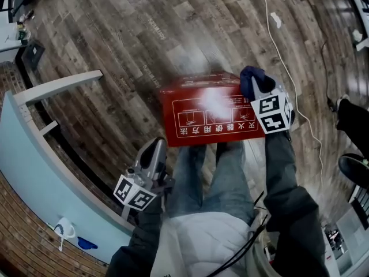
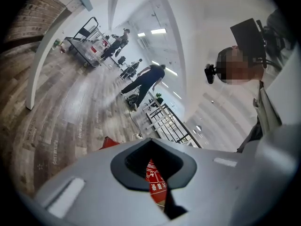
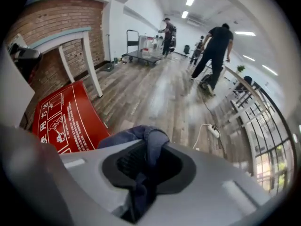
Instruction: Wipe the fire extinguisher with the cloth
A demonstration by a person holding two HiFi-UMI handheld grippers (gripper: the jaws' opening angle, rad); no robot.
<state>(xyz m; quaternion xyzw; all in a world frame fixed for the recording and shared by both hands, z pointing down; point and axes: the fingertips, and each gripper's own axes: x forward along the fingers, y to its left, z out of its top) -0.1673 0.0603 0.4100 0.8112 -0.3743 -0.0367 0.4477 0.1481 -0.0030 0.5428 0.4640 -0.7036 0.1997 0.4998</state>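
The fire extinguisher box (image 1: 202,109) is red with white print and stands on the wood floor in front of my knees. My right gripper (image 1: 260,86) is at the box's right end, pointing steeply down, shut on a dark blue cloth (image 1: 252,77). In the right gripper view the cloth (image 3: 141,136) bunches out of the jaws of that gripper (image 3: 146,169), with the box (image 3: 61,119) just to its left. My left gripper (image 1: 155,148) hangs by the box's near left corner, apart from it. Its jaws (image 2: 162,192) look shut and empty, a corner of the box (image 2: 107,143) showing past them.
A white cable (image 1: 288,68) and a power strip (image 3: 214,131) lie on the floor right of the box. A pale blue counter (image 1: 34,172) and a brick wall (image 3: 61,18) close the left side. A person (image 3: 214,46) walks far off near a railing (image 3: 263,140). Dark shoes (image 1: 354,169) stand at the right.
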